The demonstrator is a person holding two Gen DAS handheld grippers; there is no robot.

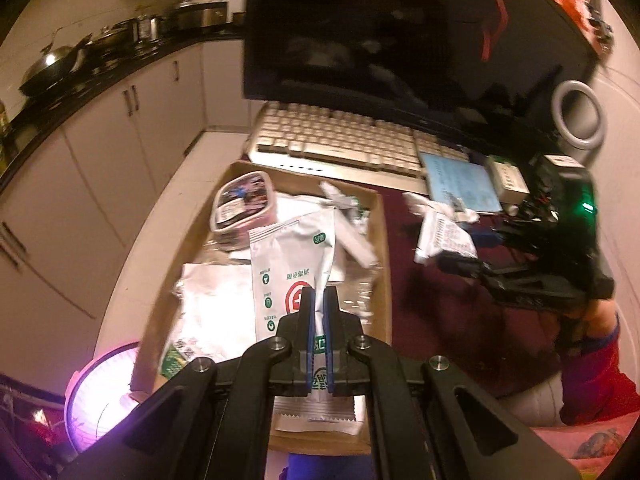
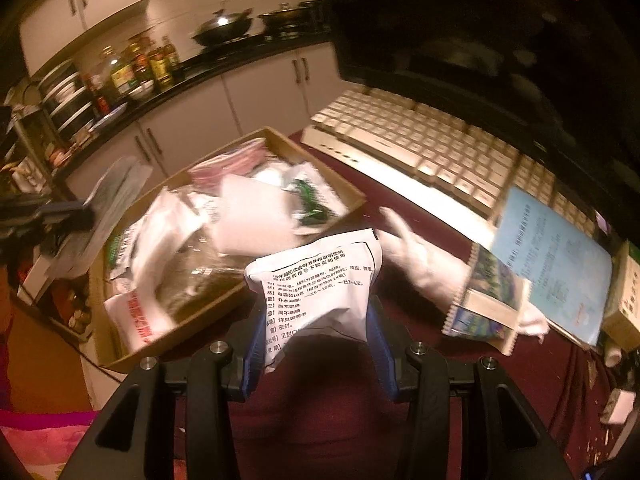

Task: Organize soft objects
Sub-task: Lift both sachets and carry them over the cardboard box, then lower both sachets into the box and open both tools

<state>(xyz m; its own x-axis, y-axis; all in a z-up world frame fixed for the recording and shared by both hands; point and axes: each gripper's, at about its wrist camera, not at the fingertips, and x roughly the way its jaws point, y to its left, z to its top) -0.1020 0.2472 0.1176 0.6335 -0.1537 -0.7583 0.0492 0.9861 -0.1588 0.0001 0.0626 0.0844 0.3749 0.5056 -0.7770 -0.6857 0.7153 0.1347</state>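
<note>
In the left wrist view my left gripper [image 1: 319,295] is shut on a white sachet [image 1: 288,264] with a red cross mark, held above a shallow cardboard box [image 1: 385,264] full of soft packets. My right gripper [image 1: 452,260] shows to the right, carrying a white printed packet [image 1: 442,236]. In the right wrist view my right gripper [image 2: 316,320] pinches that printed packet [image 2: 316,276] between its blue pads [image 2: 254,344], just right of the box [image 2: 320,166]. My left gripper [image 2: 74,210] appears blurred at the left edge with its sachet [image 2: 116,190].
A pink-rimmed tub [image 1: 244,200] lies in the box's far corner. Behind stand a white keyboard [image 1: 336,140] and dark monitor [image 1: 400,32]. A blue booklet [image 2: 552,264], spiral notebook [image 2: 488,308] and crumpled white tissue [image 2: 420,256] lie on the maroon tabletop [image 2: 320,420]. A ring light [image 1: 578,116] stands far right.
</note>
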